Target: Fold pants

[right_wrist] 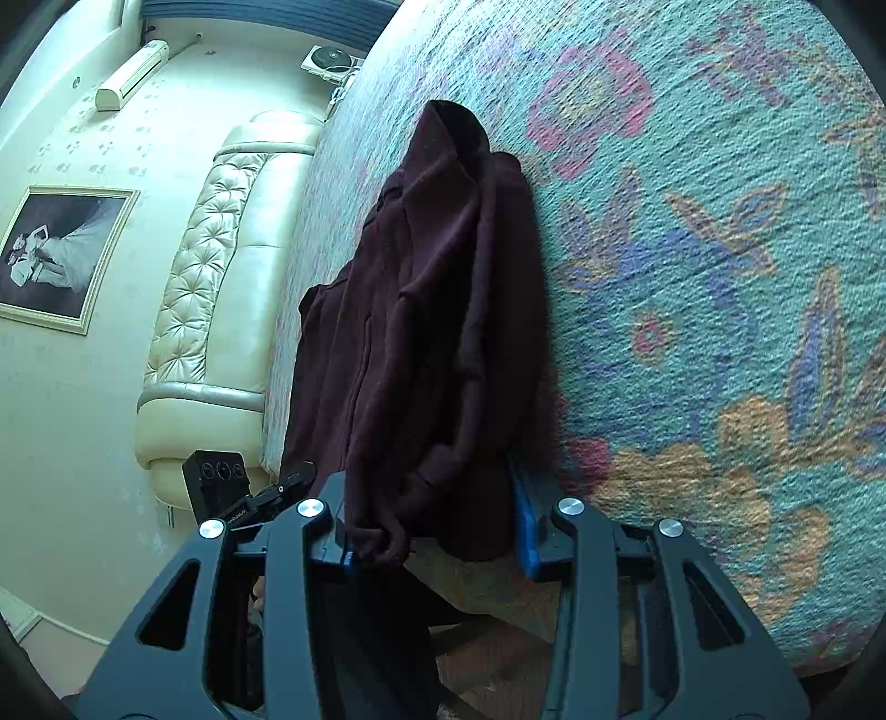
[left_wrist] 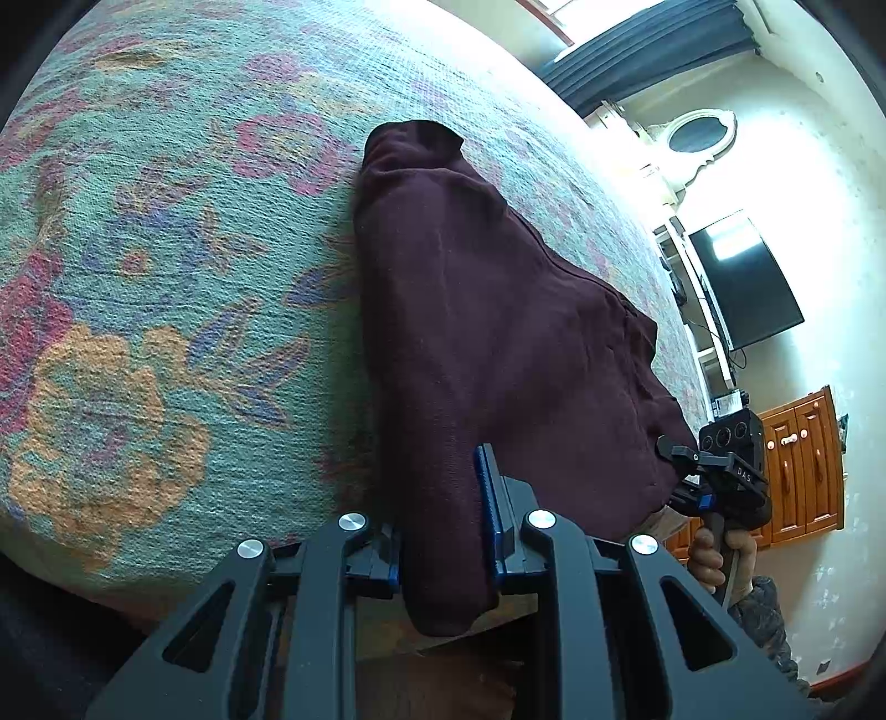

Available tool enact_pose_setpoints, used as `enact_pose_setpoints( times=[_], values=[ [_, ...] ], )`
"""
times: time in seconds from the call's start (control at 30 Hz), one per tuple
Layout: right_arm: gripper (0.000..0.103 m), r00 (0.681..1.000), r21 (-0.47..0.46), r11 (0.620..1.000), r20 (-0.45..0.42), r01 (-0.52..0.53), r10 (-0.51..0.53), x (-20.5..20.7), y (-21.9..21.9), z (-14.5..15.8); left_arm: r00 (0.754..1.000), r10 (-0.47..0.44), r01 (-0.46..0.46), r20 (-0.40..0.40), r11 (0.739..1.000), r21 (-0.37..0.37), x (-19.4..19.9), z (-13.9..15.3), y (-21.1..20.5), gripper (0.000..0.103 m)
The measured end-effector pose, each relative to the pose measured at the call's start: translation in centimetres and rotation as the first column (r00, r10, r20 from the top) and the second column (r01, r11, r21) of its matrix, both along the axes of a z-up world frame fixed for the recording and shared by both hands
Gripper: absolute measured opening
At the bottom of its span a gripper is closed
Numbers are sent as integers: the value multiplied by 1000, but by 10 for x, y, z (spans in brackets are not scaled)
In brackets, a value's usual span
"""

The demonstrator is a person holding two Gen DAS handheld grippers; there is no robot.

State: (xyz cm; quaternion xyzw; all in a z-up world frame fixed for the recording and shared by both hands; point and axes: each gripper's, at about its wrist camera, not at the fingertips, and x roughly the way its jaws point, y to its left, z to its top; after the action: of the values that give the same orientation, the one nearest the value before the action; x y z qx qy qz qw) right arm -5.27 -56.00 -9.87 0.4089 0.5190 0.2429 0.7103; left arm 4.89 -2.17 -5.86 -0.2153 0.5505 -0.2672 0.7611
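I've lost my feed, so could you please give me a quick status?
Left gripper and right gripper shut on dark maroon knit pants. Pants lying on floral bedspread. Nothing in the way.

Daylight pours in from a blown-out window [left_wrist: 637, 16] above the dark pleated curtain [left_wrist: 648, 61], washing the white wall [left_wrist: 819, 183] into glare. The floral teal bedspread [left_wrist: 166, 232] stays evenly lit and sharp. The maroon fabric pants [left_wrist: 498, 343] cast a soft shadow. Both fisheye views bend strongly, with black corners.
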Motion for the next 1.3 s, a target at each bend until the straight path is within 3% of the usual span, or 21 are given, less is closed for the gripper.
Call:
enact_pose_setpoints(
  times=[0.37,0.47,0.6,0.73,1.0,1.2,1.3],
  values=[
    [40,1000,2,1000,1,0,0,-1,-3,-1,1000,3,-3,-4,1000,-3,0,-2,0,24],
    [43,1000,25,1000,9,3,-3,-2,-6,-1,1000,-21,21,8,1000,-17,-1,0,0,33],
    [53,1000,26,1000,3,-13,13,-2,-13,7,999,-39,41,32,996,-75,-5,8,10,81],
    [71,999,-73,997,48,28,-25,0,-36,26,998,4,6,62,987,-158,4,21,33,83],
    [74,989,-33,990,57,137,-135,61,-55,12,999,39,-43,-28,987,-154,86,-12,29,83],
    [80,989,-11,993,90,120,-118,109,-37,8,1000,-5,3,-16,991,-132,130,-17,4,83],
    [76,993,-43,998,107,46,-41,120,-16,9,1000,-6,5,-10,993,-120,135,-19,-2,79]
  ],
)
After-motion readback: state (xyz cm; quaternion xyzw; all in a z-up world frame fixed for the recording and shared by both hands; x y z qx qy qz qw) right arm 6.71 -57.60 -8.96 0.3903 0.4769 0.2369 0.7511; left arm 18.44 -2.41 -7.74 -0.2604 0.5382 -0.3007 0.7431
